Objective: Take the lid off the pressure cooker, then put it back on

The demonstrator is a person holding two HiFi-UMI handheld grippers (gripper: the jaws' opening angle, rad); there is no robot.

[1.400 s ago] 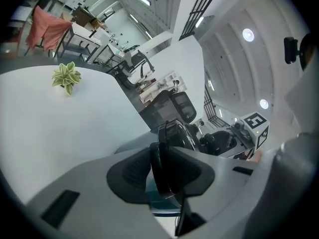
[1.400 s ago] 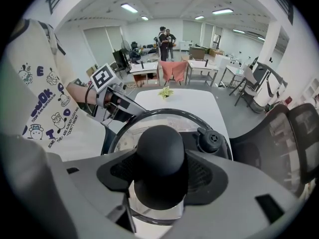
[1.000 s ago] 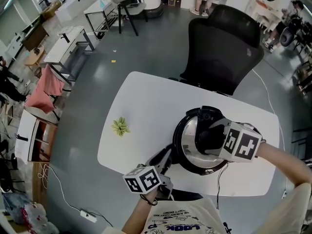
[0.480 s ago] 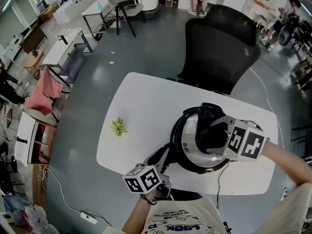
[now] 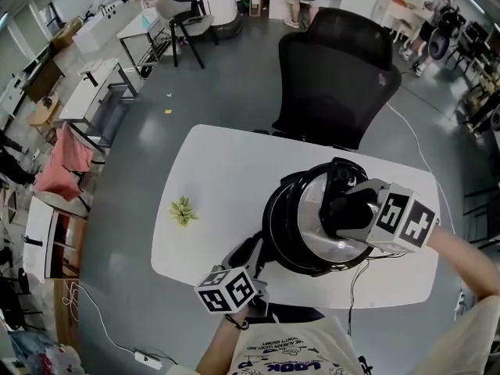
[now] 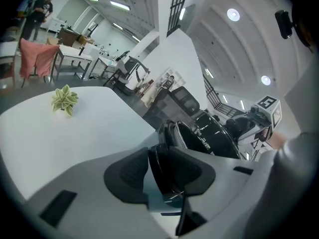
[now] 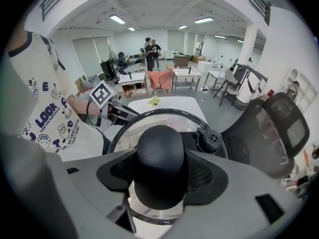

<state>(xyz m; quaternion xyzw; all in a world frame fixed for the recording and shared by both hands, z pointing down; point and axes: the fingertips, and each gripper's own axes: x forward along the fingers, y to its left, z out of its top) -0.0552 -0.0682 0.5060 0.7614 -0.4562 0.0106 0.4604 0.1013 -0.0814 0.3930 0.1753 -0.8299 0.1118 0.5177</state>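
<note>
Nearest the person, the left gripper (image 6: 165, 176) clamps the black side handle (image 6: 162, 156) of the pressure cooker (image 5: 280, 226), bracing the pot on the white table (image 5: 219, 170); its jaws have just been easing a little wider, with the handle between them. Just beyond, the right gripper (image 7: 162, 178) is closed on the lid's black knob (image 7: 160, 148), and the lid (image 5: 312, 219) sits tilted and offset from the pot's rim, seemingly lifted free. The removal step looks nearly done. Next, the lid probably needs raising clear, then centring level over the rim before lowering. Farther off are a small plant (image 5: 182, 210) and a black chair (image 5: 336, 76).
</note>
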